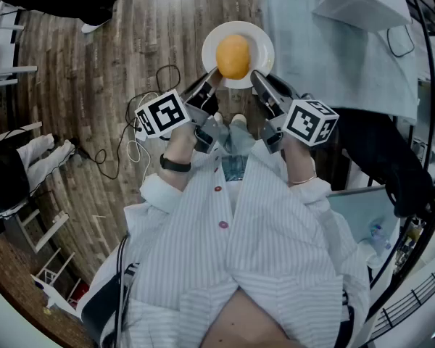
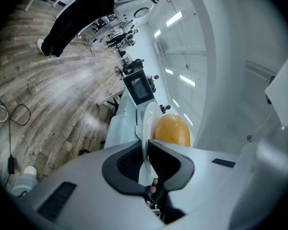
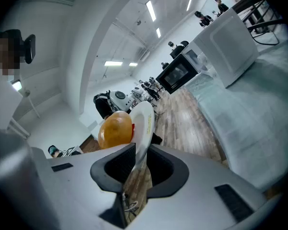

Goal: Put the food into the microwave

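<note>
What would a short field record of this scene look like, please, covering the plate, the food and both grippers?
carried item: white plate, held up over the wooden floor
food: one round piece of orange food, resting on the plate
left gripper: jaws shut on the plate's near-left rim
right gripper: jaws shut on the plate's near-right rim
nearby: cloth-covered table with a white box, to the right

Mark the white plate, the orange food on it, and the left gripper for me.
white plate point(image 1: 263, 49), head view, bare right rim.
orange food point(image 1: 233, 56), head view, its middle.
left gripper point(image 2: 145, 153), left gripper view, midway between fingertips shut on the plate's rim.
</note>
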